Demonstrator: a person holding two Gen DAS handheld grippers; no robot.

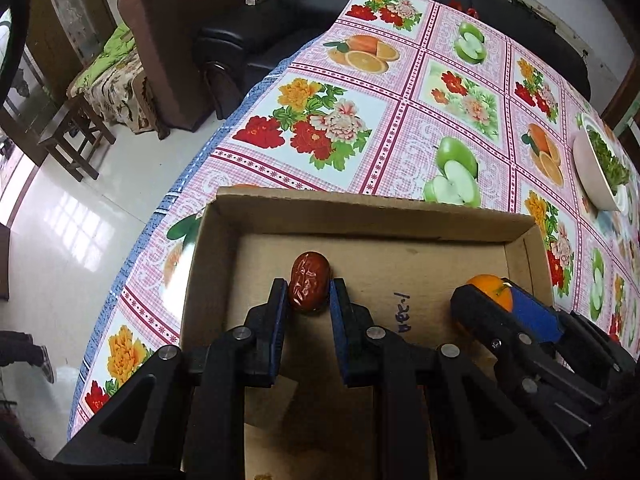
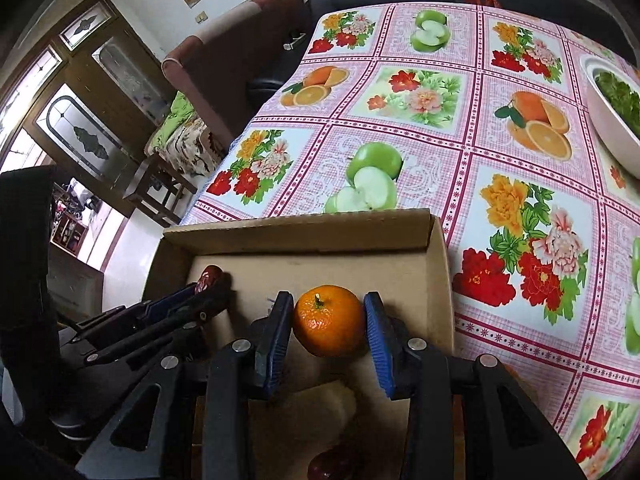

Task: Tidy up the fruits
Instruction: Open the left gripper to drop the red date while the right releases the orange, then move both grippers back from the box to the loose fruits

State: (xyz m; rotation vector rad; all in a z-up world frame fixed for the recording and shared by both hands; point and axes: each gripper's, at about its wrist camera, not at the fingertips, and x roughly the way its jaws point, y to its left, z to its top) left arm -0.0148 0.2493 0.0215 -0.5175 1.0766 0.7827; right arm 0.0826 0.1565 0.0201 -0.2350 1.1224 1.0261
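Holding a wrinkled red date [image 1: 309,287] in my left tongs [image 1: 310,300], I have it pinched at its sides, low over the floor of the cardboard box [image 1: 360,210], so it can be set down on the left part. My right tongs [image 2: 329,322] are clamped on a small orange [image 2: 329,321], stem up, over the right part of the same box near its right wall; keeping the two kinds apart looks like the point of it. Another dark red fruit [image 2: 326,466] lies at the near end of the box, partly hidden. Handwriting in dark ink [image 1: 401,314] sits on the box floor between my two tongs, upside down to me and not readable. Beyond, a white bowl of greens [image 2: 612,120] stands on the desk [image 2: 440,152] with its fruit-and-flower cloth.
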